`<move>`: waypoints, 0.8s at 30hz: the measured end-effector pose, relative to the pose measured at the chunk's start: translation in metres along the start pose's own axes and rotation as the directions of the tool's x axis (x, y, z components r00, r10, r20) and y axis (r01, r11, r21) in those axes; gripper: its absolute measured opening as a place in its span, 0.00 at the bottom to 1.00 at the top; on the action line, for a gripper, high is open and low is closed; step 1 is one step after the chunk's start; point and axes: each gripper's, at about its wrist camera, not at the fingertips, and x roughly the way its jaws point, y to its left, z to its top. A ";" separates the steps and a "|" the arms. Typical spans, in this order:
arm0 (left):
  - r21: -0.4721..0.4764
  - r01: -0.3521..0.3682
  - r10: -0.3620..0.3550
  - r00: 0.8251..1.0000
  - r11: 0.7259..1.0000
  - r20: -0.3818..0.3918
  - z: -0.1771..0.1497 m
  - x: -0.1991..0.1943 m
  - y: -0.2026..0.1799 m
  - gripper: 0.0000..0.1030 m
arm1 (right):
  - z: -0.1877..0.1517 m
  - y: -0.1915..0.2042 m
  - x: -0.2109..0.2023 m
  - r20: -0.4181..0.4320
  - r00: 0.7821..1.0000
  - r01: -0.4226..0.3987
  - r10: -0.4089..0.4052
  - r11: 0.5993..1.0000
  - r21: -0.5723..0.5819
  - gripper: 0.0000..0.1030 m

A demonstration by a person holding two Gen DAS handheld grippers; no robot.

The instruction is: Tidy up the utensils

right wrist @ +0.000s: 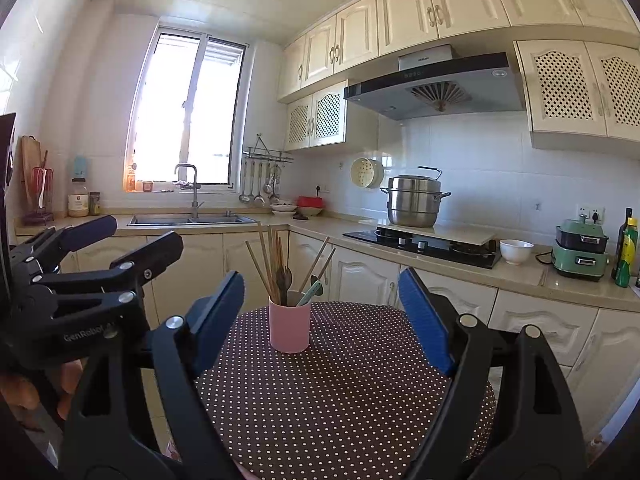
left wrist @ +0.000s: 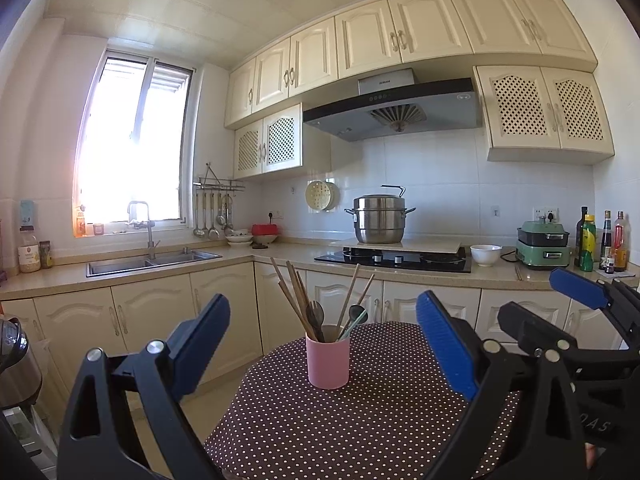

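Both wrist views look level, side by side, sharing the nearby pink cup [left wrist: 327, 361].

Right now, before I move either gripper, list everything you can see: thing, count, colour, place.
cup: one, pink, upright on the table, holds all utensils
chopsticks: several, brown, in the cup
spoons: at least three, dark and pale green, in the cup
table: one, brown cloth with white dots, in front
steamer pot: one, steel, on the hob
bowl: one, white, counter right of the hob
cooker: one, green, counter far right
bottles: several, mixed colours, counter's right end
sink: one, steel, under the window
left gripper: black, blue pads, open
right gripper: black, blue pads, open
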 end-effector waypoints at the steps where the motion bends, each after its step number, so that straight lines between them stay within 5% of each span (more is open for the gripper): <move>1: 0.001 -0.001 0.001 1.000 1.000 0.000 0.000 0.000 0.000 0.90 | 0.000 0.000 0.001 -0.001 1.000 0.000 0.000 1.000 0.000 0.76; 24: 0.002 0.004 -0.004 1.000 1.000 -0.017 -0.005 0.010 0.003 0.90 | -0.005 -0.003 0.008 -0.018 1.000 -0.007 0.007 1.000 0.014 0.77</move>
